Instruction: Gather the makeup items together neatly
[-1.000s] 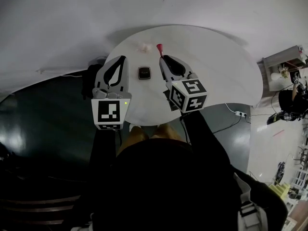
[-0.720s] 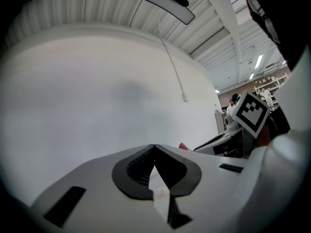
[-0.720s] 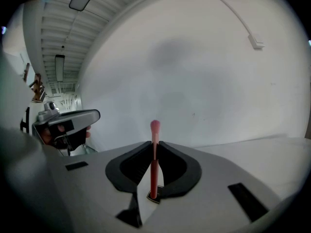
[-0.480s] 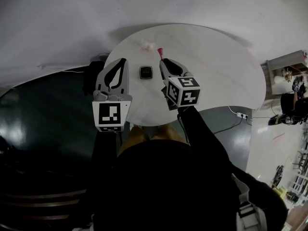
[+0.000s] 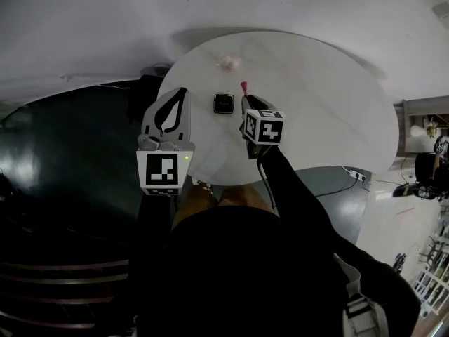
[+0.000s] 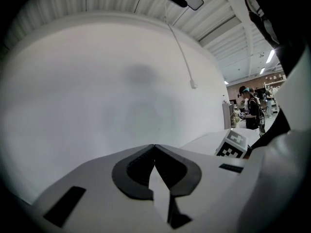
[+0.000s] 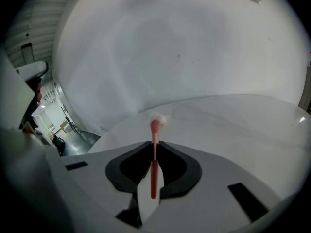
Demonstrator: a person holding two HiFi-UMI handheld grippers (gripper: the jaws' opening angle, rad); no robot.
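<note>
On the round white table (image 5: 316, 104), which stands against a plain white wall (image 5: 105, 27) with dark floor (image 5: 70, 160) along its left edge, the makeup items lie toward the far left. A white fluffy puff (image 5: 229, 62) sits near the table's far edge. A small black square compact (image 5: 224, 103) lies nearer to you, apart from the puff and between your two grippers. Your right gripper (image 5: 247, 102) is over the table just right of the compact, tilted downward. Its jaws are pinched on a thin red brush (image 7: 154, 169), whose handle runs back between the pads while its head sticks out past the fingertips. In the right gripper view that head lines up with the puff beyond it; whether the two touch you cannot tell. Your left gripper (image 5: 184, 90) hangs over the table's left edge, aimed almost level at the wall, with its jaws closed tip to tip and holding nothing. A white cord (image 6: 180, 47) runs up the wall. Off the table's right edge, a power strip (image 5: 353, 176) lies on the lighter floor, shelves (image 5: 421, 118) stand further out, and a person (image 6: 251, 113) stands well back in the room.
</note>
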